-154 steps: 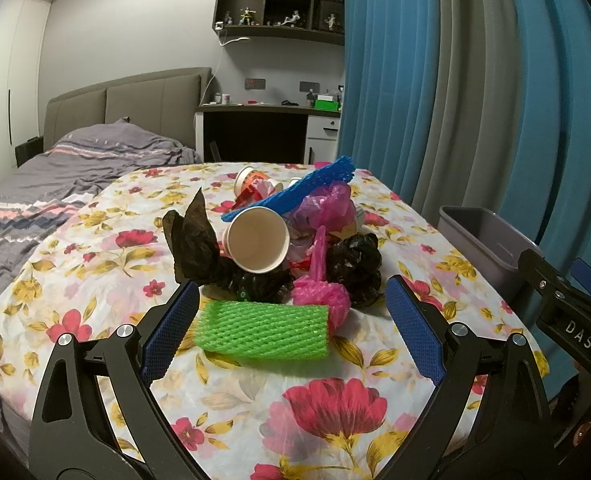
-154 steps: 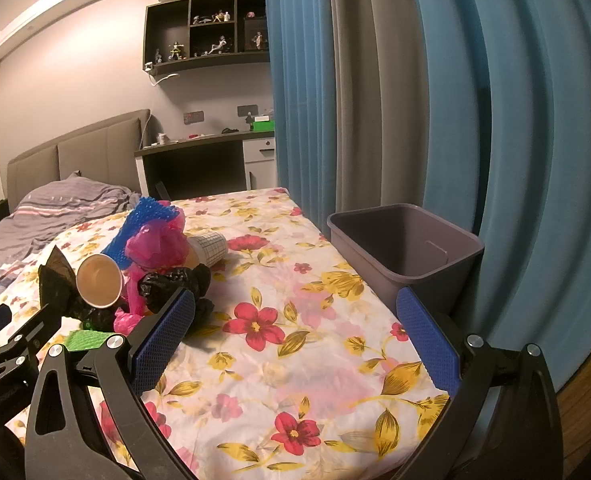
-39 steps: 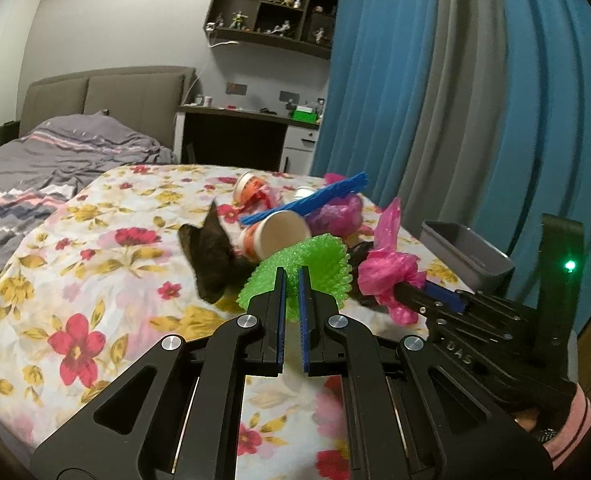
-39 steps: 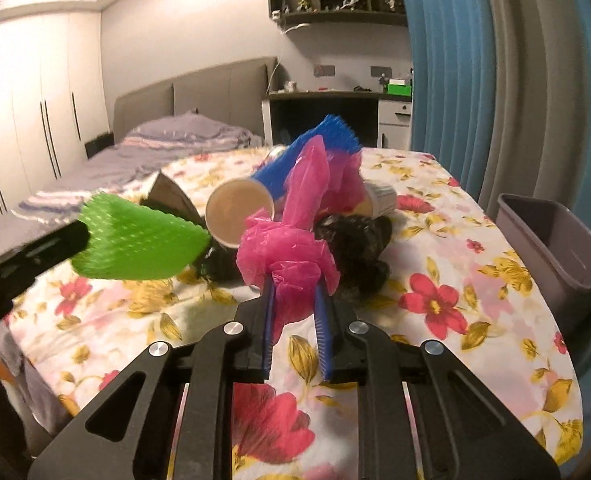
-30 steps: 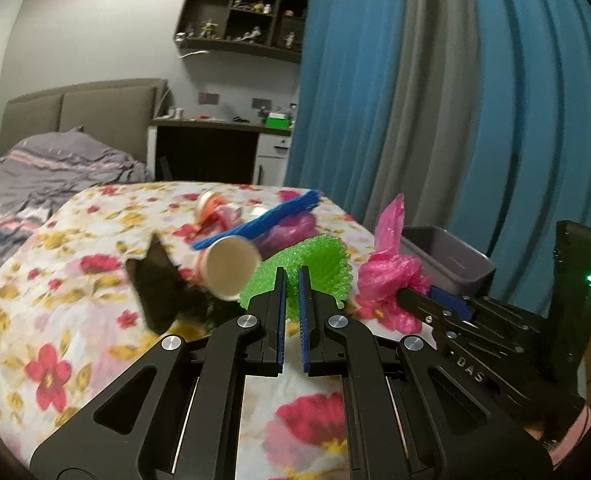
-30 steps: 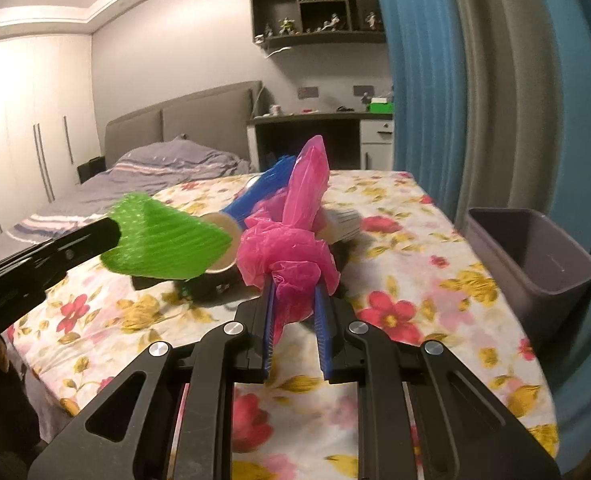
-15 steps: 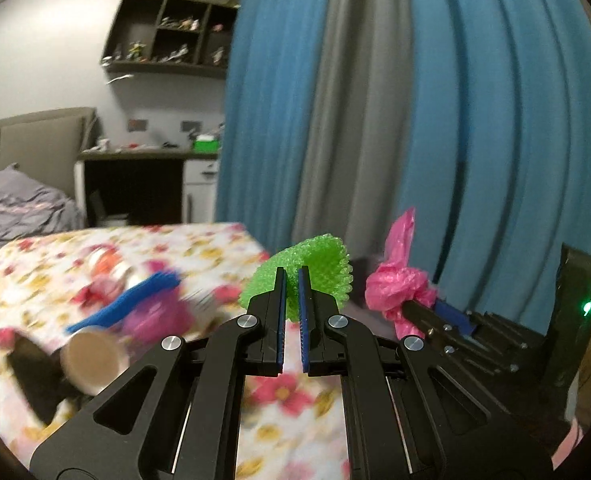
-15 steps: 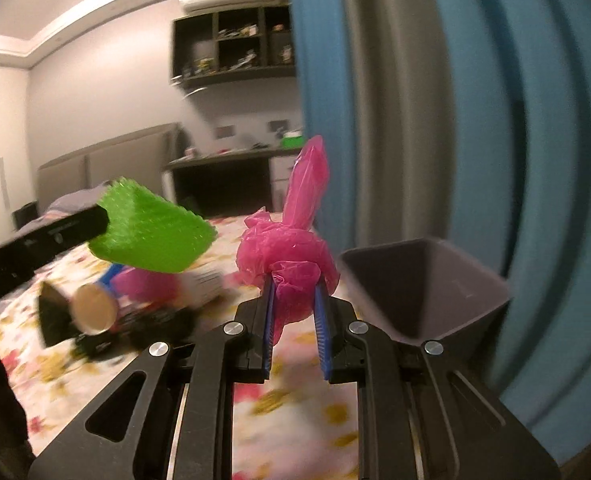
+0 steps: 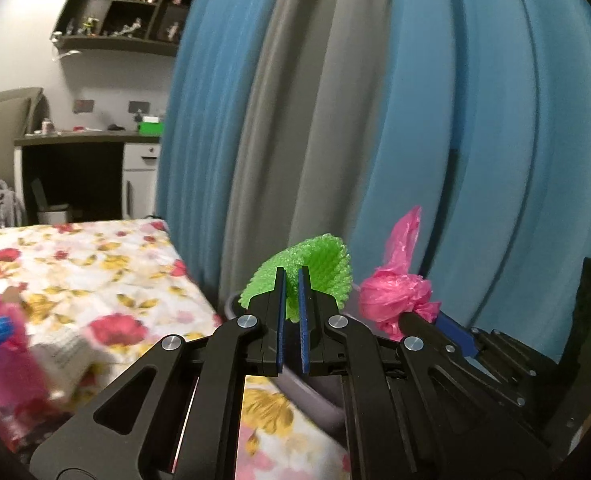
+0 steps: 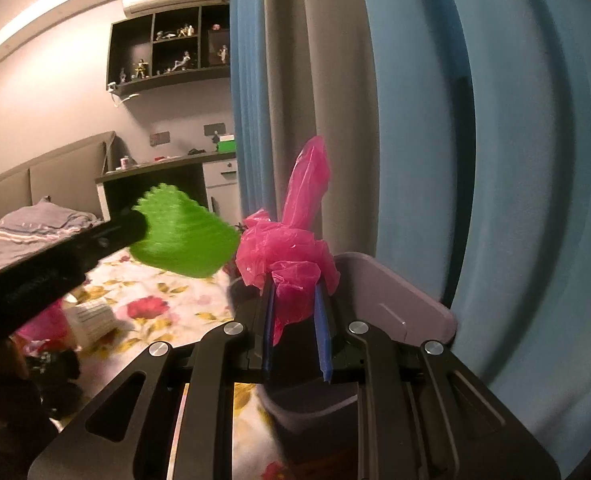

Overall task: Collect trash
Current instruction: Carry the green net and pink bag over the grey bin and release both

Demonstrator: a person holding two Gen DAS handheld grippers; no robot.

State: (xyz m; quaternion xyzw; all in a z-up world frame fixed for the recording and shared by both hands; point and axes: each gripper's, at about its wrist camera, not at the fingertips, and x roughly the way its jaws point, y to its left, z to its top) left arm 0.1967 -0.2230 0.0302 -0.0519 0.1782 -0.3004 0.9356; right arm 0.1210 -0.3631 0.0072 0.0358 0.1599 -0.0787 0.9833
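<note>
Blue and grey curtains [image 9: 375,120] fill the right; dark wall shelves [image 10: 167,52], a desk [image 9: 83,168], perhaps a headboard [image 10: 55,176] behind.

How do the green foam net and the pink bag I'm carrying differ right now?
The green foam net is a ribbed mesh sleeve pinched nearly flat in the left gripper; the pink bag is smooth crumpled plastic, a thicker wad in the right gripper. The net fans out wide; the bag's tail sticks straight up. Both are held aloft beside the grey bin.
</note>
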